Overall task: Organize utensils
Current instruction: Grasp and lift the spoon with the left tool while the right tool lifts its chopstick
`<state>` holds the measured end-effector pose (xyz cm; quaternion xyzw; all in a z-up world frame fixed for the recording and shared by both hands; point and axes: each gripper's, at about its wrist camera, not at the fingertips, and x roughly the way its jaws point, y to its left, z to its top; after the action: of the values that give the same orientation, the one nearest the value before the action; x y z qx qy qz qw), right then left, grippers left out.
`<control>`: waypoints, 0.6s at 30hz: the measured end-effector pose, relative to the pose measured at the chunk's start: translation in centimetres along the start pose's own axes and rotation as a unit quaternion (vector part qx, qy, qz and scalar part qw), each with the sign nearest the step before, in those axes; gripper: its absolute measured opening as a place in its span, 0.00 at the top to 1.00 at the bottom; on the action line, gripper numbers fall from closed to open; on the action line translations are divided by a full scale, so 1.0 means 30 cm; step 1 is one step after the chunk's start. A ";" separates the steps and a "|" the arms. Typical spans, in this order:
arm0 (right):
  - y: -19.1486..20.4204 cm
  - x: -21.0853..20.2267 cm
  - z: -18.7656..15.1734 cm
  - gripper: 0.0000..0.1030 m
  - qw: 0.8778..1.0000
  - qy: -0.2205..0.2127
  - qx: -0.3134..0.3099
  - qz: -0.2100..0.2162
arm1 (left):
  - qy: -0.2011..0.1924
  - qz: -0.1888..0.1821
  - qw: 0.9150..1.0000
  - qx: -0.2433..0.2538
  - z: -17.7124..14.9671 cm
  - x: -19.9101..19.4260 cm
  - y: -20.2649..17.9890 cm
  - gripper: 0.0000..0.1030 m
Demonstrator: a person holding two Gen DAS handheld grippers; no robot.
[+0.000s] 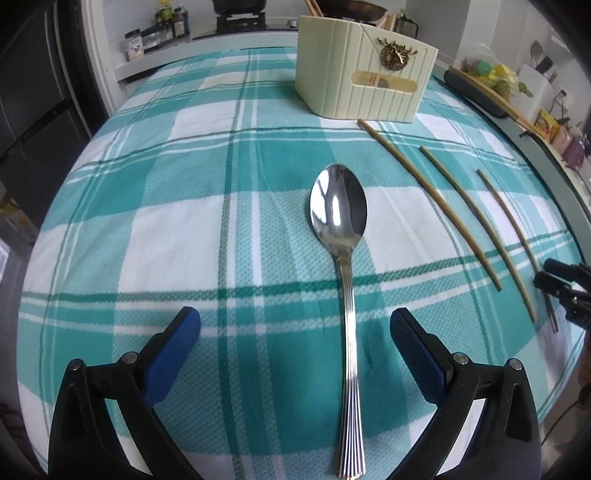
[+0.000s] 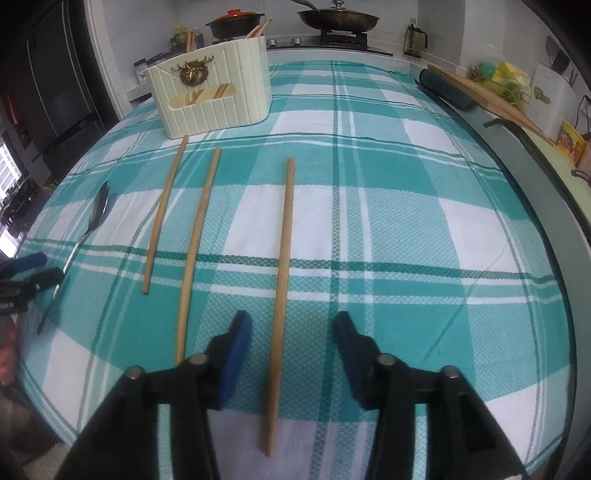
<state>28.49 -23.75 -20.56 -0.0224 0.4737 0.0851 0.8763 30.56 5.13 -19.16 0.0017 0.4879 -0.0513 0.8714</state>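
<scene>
A steel spoon (image 1: pixel 340 206) lies on the teal checked cloth (image 1: pixel 166 221), bowl pointing away. Its handle runs between the wide fingers of my open left gripper (image 1: pixel 295 315), closer to the right finger and untouched. Three wooden chopsticks (image 2: pixel 166 210) (image 2: pixel 199 236) (image 2: pixel 282 277) lie side by side to the spoon's right. The rightmost one passes between the fingers of my right gripper (image 2: pixel 292 317), which is open with neither pad pressing on it. A cream ribbed utensil holder (image 2: pixel 214 96) stands at the back with several chopsticks inside. The holder (image 1: pixel 365 85) shows in the left wrist view too.
Behind the table a stove carries a frying pan (image 2: pixel 338 16) and a red-lidded pot (image 2: pixel 234 20), with bottles (image 1: pixel 170 22) to the left. A wooden board (image 2: pixel 491 96) and a dark pad (image 2: pixel 447 90) lie along the right edge. A dark fridge (image 2: pixel 55 81) stands left.
</scene>
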 end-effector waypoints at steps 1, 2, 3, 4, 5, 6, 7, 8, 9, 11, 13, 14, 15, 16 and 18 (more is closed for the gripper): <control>0.000 0.005 0.002 0.49 1.000 0.002 -0.008 0.001 | 0.004 0.004 1.000 0.003 0.022 0.015 -0.005 0.01; -0.001 0.008 0.008 0.49 1.000 0.004 -0.016 0.001 | 0.010 0.008 1.000 0.003 0.042 0.034 -0.010 0.01; -0.002 0.012 0.016 0.49 1.000 0.008 -0.023 0.004 | 0.017 0.008 1.000 0.004 0.061 0.055 -0.013 0.01; 0.000 0.018 0.026 0.49 0.999 0.015 -0.030 0.009 | 0.026 0.008 1.000 0.004 0.076 0.076 -0.015 0.01; 0.000 0.024 0.038 0.49 0.999 0.021 -0.041 0.014 | 0.034 0.010 0.999 0.004 0.088 0.095 -0.017 0.01; 0.004 0.032 0.047 0.49 0.998 0.027 -0.052 0.015 | 0.035 0.017 0.999 0.008 0.098 0.106 -0.021 0.01; 0.006 0.039 0.060 0.49 0.997 0.032 -0.063 0.017 | 0.034 0.020 0.999 0.015 0.107 0.112 -0.026 0.01; 0.006 0.045 0.073 0.49 0.997 0.037 -0.071 0.018 | 0.036 0.017 0.999 0.018 0.116 0.118 -0.028 0.01; 0.005 0.054 0.087 0.49 0.996 0.041 -0.078 0.021 | 0.039 0.014 0.999 0.017 0.126 0.123 -0.027 0.01; 0.003 0.075 0.122 0.49 0.995 0.048 -0.088 0.026 | 0.043 0.013 0.999 0.018 0.144 0.133 -0.028 0.01; 0.000 0.104 0.166 0.49 0.994 0.049 -0.095 0.029 | 0.046 0.012 0.999 0.018 0.160 0.142 -0.037 0.02; -0.001 0.121 0.193 0.49 0.994 0.050 -0.096 0.028 | 0.046 0.013 0.999 0.019 0.167 0.144 -0.043 0.06; 0.000 0.137 0.220 0.50 0.994 0.050 -0.095 0.028 | 0.046 0.017 0.999 0.020 0.173 0.144 -0.051 0.07; 0.000 0.156 0.250 0.53 0.994 0.051 -0.092 0.029 | 0.045 0.016 0.999 0.021 0.180 0.144 -0.056 0.13; 0.005 0.189 0.307 0.61 0.995 0.049 -0.087 0.028 | 0.044 0.010 0.999 0.022 0.193 0.143 -0.068 0.23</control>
<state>39.11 -21.78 -20.21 -0.0897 0.5072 0.1493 0.8440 37.51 2.42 -19.67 0.0281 0.5247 -0.0534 0.8492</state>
